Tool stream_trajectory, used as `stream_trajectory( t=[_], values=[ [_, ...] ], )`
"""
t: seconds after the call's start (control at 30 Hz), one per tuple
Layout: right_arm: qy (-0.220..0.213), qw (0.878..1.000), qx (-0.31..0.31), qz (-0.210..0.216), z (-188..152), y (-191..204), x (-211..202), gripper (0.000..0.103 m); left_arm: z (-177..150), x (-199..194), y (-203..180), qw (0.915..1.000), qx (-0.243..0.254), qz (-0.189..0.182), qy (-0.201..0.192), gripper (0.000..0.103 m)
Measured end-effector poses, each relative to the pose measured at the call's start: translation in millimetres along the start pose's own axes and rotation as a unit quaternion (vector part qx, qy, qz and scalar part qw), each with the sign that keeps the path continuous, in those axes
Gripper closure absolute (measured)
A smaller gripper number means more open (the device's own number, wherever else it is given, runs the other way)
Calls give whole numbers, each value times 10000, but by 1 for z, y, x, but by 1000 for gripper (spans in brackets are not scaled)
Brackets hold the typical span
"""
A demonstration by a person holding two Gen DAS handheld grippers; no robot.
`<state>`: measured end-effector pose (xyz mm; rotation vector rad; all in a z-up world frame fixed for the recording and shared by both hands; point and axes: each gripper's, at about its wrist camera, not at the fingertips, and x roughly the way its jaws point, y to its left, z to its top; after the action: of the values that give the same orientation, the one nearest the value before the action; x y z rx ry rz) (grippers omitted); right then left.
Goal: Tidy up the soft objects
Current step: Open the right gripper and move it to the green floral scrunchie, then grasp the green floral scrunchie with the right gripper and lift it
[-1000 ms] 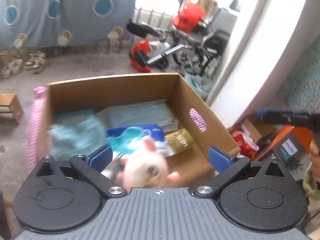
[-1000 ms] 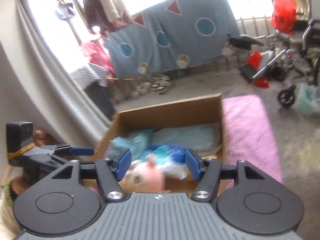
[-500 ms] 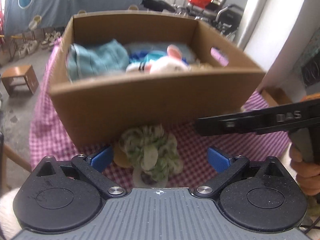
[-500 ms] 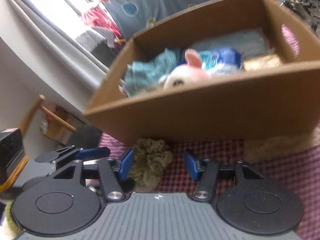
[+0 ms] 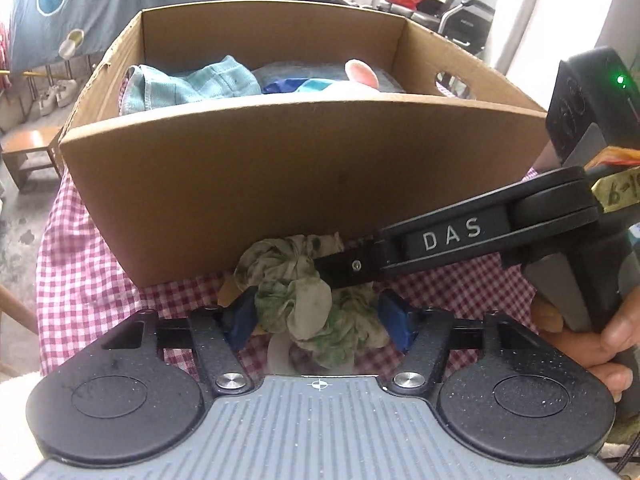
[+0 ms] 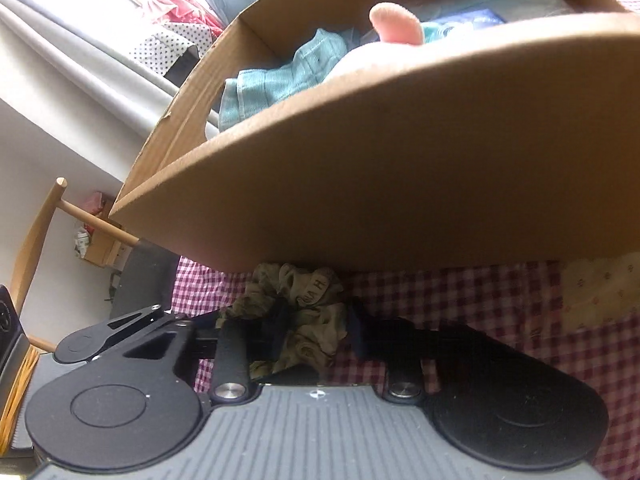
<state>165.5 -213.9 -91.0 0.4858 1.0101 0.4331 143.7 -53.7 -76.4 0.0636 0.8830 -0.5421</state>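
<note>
A green-and-cream scrunchie [image 5: 308, 292] lies on the checked cloth against the near wall of a cardboard box [image 5: 280, 168]. My left gripper [image 5: 320, 320] has its blue pads on both sides of it, closing on its near part. My right gripper [image 6: 318, 330] reaches in from the right and pinches the scrunchie [image 6: 304, 308] too; it crosses the left wrist view [image 5: 440, 240]. In the box lie a teal cloth [image 5: 188, 88], a pink-eared plush [image 5: 360, 74] and blue items.
The box stands on a table with a red-and-white checked cloth [image 5: 80, 272]. A wooden chair [image 6: 44, 220] stands at the left. A small wooden stool [image 5: 28, 156], shoes and a wheelchair [image 5: 460, 12] are on the floor beyond.
Both grippers came down from above the box, where the plush was left, to the scrunchie before it. Both have narrowed around the scrunchie.
</note>
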Motion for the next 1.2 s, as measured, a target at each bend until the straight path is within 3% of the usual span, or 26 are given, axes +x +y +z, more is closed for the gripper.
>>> stream_trajectory(
  t=[0.2, 0.47, 0.7, 0.97, 1.1, 1.2],
  values=[
    [-224, 9997, -37, -79, -3, 6, -14, 80, -2, -11, 5, 9998, -115, -97, -120, 53],
    [-677, 9972, -313, -41, -12, 25, -50, 81, -3, -39, -4, 9991, -88, -195, -373, 53],
    [-1228, 9905, -592, 169, -12, 43, -102, 81, 9, -81, -23, 9962, 220, -276, -795, 53],
    [-2041, 9734, -1037, 25, 24, 52, -167, 81, 58, -106, -54, 9865, 648, -623, -1369, 52],
    [-2056, 9723, -1083, -237, 55, 38, -178, 81, 93, -87, -64, 9834, 685, -942, -1391, 51],
    [-1835, 9771, -980, -449, 79, 18, -174, 81, 118, -61, -68, 9840, 559, -1220, -1176, 51]
  ],
)
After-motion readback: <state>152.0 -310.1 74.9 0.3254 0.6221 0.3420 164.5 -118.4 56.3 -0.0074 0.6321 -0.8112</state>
